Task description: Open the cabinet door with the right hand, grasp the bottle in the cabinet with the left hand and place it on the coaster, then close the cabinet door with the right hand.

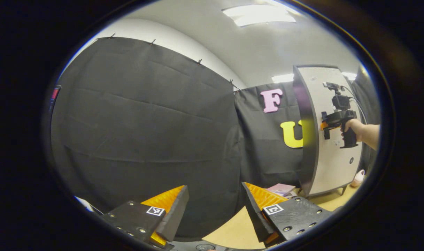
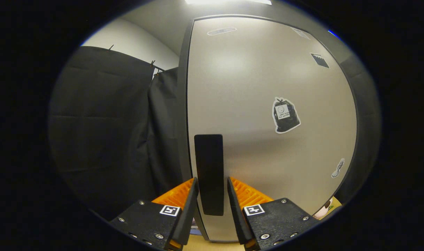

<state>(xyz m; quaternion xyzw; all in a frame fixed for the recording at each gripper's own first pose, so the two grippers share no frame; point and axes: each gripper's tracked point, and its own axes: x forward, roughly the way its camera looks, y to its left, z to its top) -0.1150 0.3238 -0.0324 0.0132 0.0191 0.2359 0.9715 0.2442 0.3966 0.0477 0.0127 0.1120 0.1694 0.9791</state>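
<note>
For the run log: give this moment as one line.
stage: door opening | right gripper: fingers straddling cabinet door handle | left gripper: open, empty | cabinet door: appears closed

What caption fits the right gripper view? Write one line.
Right gripper straddles the dark handle of the closed cabinet door, fingers not yet pressing.

Two cameras riding on the tongs, both facing the cabinet door, one far and one close.

The left gripper view looks across the booth from low over the tabletop (image 1: 232, 230), mostly at the black cloth wall, with the cabinet door (image 1: 332, 164) well off at its right edge and the right tongs (image 1: 324, 126) seen from the side against it. The right gripper view faces that same door (image 2: 267, 87) square-on from very near, its handle (image 2: 209, 174) between the fingers.
</note>
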